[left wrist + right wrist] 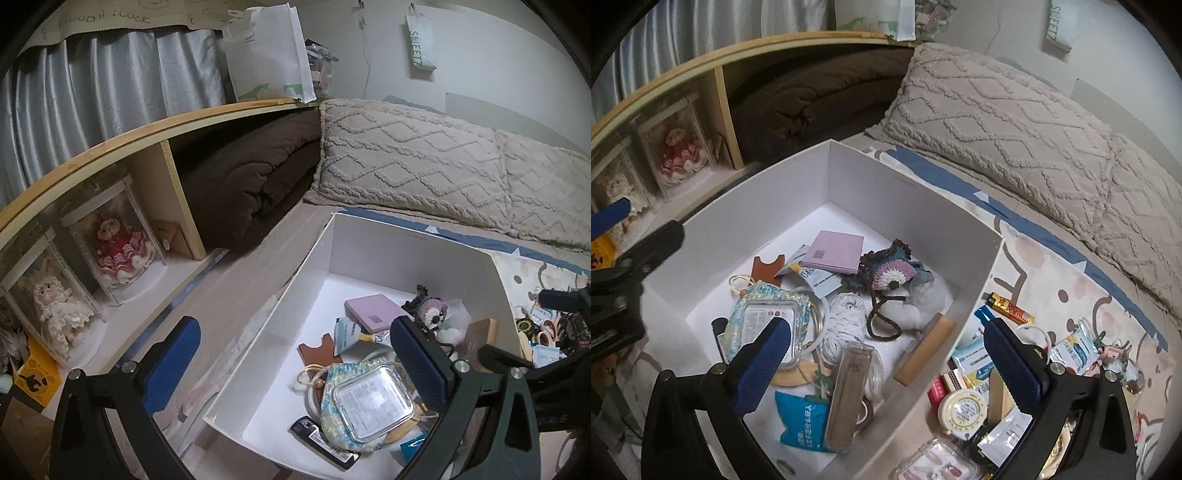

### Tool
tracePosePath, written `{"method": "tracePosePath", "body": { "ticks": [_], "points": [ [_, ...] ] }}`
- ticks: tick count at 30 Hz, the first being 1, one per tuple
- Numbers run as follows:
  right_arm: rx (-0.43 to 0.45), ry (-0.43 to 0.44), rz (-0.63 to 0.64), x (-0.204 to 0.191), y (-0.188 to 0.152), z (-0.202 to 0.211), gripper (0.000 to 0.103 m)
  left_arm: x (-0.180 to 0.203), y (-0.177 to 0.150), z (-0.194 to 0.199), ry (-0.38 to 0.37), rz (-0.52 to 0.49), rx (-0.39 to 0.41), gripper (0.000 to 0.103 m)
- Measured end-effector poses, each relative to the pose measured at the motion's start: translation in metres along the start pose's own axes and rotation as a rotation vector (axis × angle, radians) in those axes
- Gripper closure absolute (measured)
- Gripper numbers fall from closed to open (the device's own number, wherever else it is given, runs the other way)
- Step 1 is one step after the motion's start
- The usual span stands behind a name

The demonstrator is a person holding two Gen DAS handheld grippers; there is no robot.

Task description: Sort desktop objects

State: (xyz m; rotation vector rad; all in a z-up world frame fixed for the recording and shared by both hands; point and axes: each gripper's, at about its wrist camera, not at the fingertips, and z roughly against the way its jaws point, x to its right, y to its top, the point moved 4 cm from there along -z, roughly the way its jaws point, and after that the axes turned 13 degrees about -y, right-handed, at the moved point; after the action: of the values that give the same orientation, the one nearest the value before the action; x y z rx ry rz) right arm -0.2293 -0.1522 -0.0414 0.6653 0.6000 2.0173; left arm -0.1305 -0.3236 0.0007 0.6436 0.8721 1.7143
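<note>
A white open box lies on the patterned cloth and holds several small things. Among them are a lilac notebook, a crochet pouch, a clear lidded container, a wooden block and a long clear case. My right gripper hangs open over the box's right wall with nothing between its pads. Loose items lie to the right of the box: a yellow lighter, a round tin and sachets. Over the left wall of the box, my left gripper also stands open and empty.
A low wooden shelf on the left holds dolls in clear cases and a folded brown blanket. Beige knitted cushions line the back. A white paper bag stands on top of the shelf.
</note>
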Motion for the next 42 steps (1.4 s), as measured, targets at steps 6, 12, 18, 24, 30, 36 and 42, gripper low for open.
{"method": "tracePosePath", "body": {
  "ticks": [6,12,18,24,30,36,42],
  "points": [
    [0.040,-0.036,0.009,0.012,-0.011,0.016,0.000,0.009,-0.003,0.004,0.003,0.005,0.010,0.000],
    [0.052,-0.019,-0.016,0.026,-0.023,0.029,0.000,0.024,-0.006,0.007,0.000,-0.026,0.009,0.000],
    [0.076,-0.011,-0.043,0.040,-0.032,0.046,0.000,0.033,-0.012,0.013,0.000,-0.029,0.018,0.000],
    [0.103,-0.012,-0.060,0.053,-0.044,0.063,0.000,0.044,-0.014,0.031,-0.013,-0.044,0.052,0.000],
    [0.127,-0.008,-0.088,0.070,-0.061,0.077,0.000,0.055,-0.012,0.050,-0.043,-0.060,0.098,0.000],
    [0.181,-0.033,-0.105,0.086,-0.078,0.094,0.000,0.065,-0.019,0.064,-0.065,-0.068,0.126,0.000],
    [0.234,-0.027,-0.115,0.094,-0.095,0.115,0.000,0.071,-0.035,0.068,-0.054,-0.069,0.132,0.000]
  ]
}}
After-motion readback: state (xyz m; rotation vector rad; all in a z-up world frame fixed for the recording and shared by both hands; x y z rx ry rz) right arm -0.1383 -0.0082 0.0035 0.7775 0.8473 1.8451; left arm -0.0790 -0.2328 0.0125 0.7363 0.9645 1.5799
